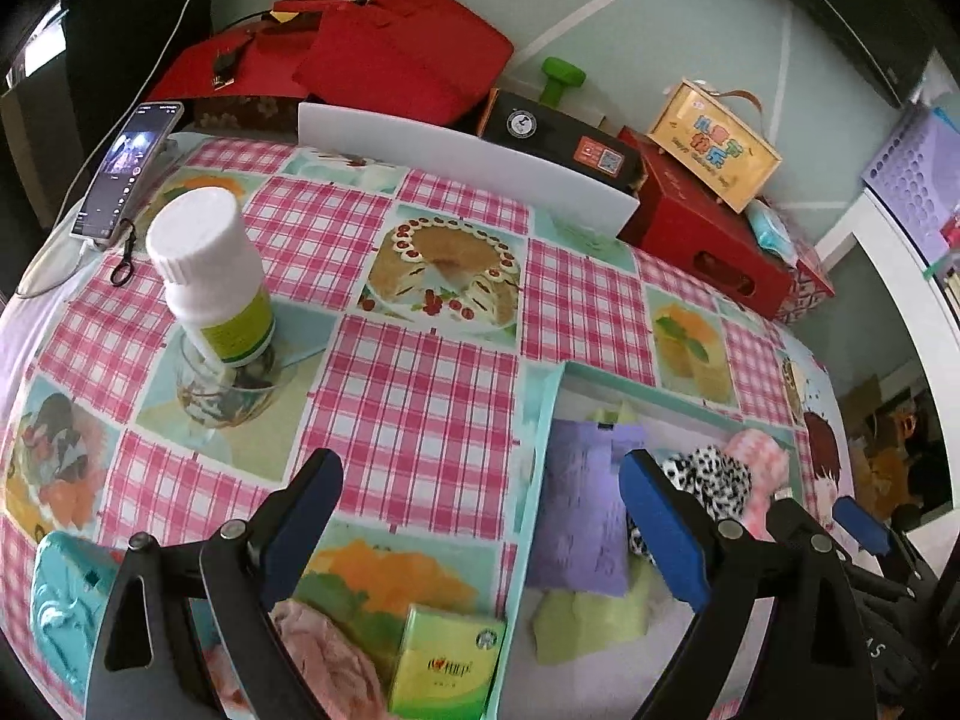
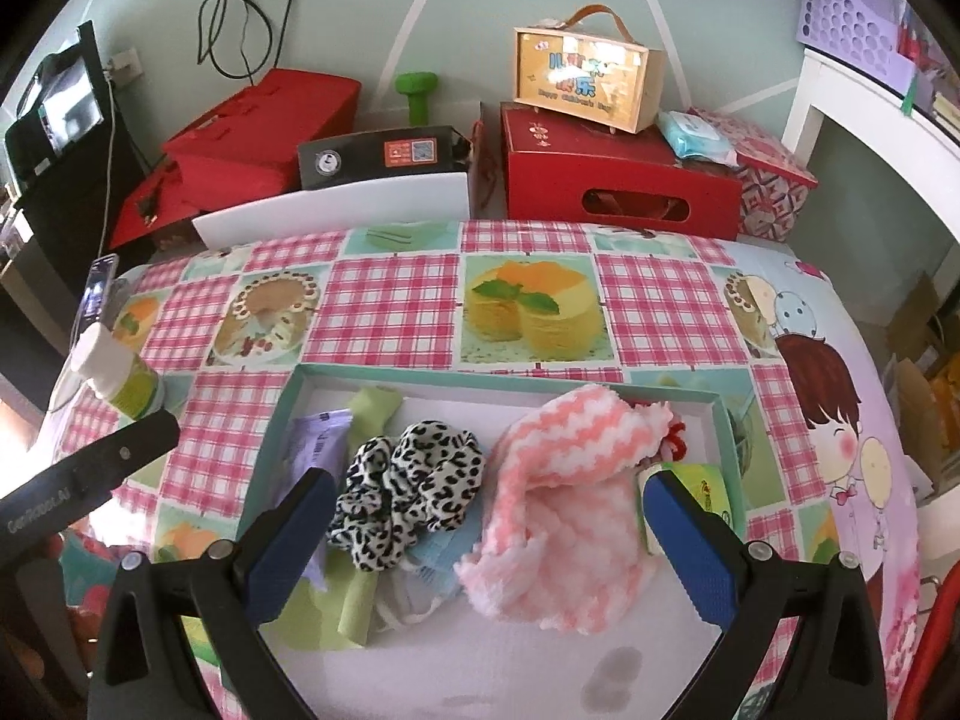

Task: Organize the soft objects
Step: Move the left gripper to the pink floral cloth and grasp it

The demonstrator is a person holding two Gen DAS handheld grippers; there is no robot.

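the table w/ the pink gingham and cake-print cloth (image 2: 390, 306) carries everything, and on it sits the shallow teal-rimmed cardboard tray w/ a white floor (image 2: 492, 381), which i take to be the collecting spot since the soft stuff is already piled inside. biggest thing in it is the pink-and-white crocheted knit piece (image 2: 558, 504), slumped across the middle-right; beside it on the left the black-and-white leopard-print fabric scrunchie (image 2: 414, 486), lying partly on a light blue cloth bit; further left a flat lilac pouch (image 1: 585, 516) over a pale green cloth (image 1: 576, 624), prob laid flat first so the bulky ones sit on top. a small green tissue pack (image 2: 699, 489) is tucked in the tray's right corner. my right gripper (image 2: 486, 546) hangs over the tray, fingers spread wide, nothing between them, framing the scrunchie and knit. my left gripper (image 1: 480, 534) is also spread and empty, straddling the tray's left rim. still outside the tray, near edge by my left: a crumpled pale pink cloth (image 1: 318, 648) and a green-yellow tissue packet (image 1: 447, 666), so i judge those are what's left to move in. the white-capped bottle w/ green label (image 1: 210, 276) stands on a clear glass jar (image 1: 222, 384), well apart, hard stuff, not mine to sort.
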